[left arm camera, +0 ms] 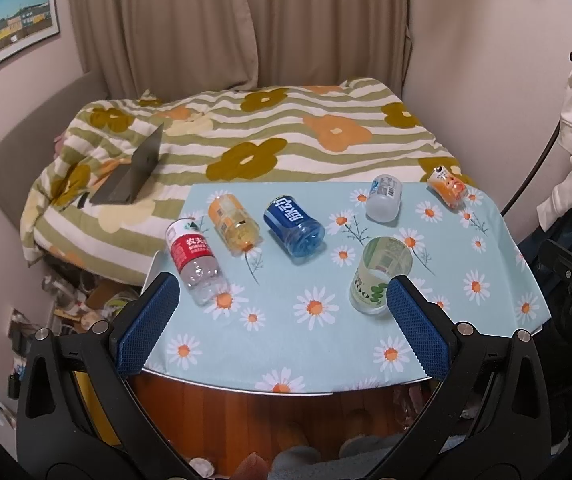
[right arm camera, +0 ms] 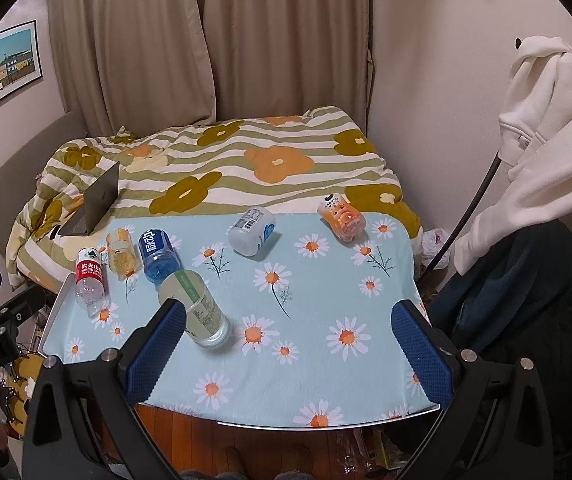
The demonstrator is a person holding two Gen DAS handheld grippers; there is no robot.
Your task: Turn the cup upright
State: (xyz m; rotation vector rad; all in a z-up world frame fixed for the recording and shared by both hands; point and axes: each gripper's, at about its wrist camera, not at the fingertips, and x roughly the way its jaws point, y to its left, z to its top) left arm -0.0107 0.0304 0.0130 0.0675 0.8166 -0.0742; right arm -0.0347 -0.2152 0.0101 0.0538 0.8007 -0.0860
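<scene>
Several cut-bottle cups stand upside down on the daisy tablecloth: a red-label one, a yellow one, a blue one, a green-label one, a white one and an orange one. My left gripper is open and empty above the near edge, its right finger beside the green-label cup. My right gripper is open and empty, its left finger in front of that cup.
The table stands against a bed with a flowered quilt. A laptop lies open on the bed. A white hoodie hangs at the right. Clutter lies on the floor at the left.
</scene>
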